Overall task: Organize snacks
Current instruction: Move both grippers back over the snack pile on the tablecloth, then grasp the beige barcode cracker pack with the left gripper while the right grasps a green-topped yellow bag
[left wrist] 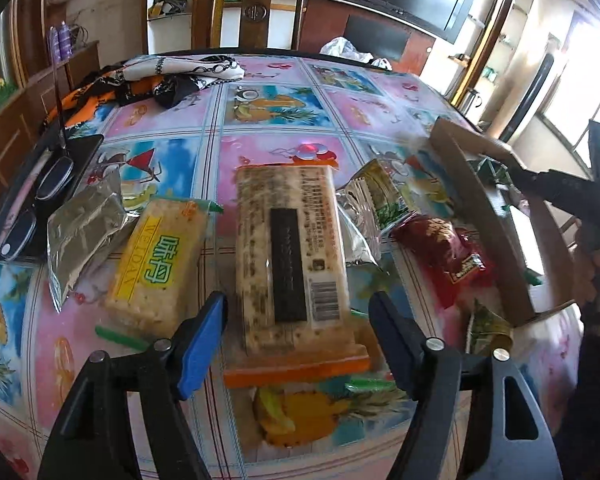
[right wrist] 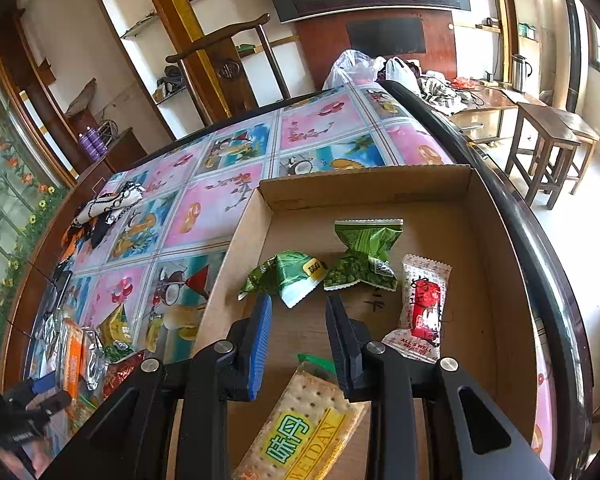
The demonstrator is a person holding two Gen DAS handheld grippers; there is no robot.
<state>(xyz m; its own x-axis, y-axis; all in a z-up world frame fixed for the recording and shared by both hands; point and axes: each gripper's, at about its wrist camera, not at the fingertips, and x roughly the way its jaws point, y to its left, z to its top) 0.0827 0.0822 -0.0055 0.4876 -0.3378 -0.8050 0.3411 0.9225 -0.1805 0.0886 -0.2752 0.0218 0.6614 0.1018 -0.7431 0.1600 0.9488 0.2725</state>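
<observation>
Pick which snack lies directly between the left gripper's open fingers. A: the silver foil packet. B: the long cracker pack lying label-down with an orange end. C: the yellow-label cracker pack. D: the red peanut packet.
B: the long cracker pack lies between the left gripper fingers, untouched.

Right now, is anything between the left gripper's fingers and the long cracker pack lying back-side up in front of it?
Nothing visible. The left gripper is open, its fingers either side of the long cracker pack; the yellow cracker pack lies apart to one side.
</observation>
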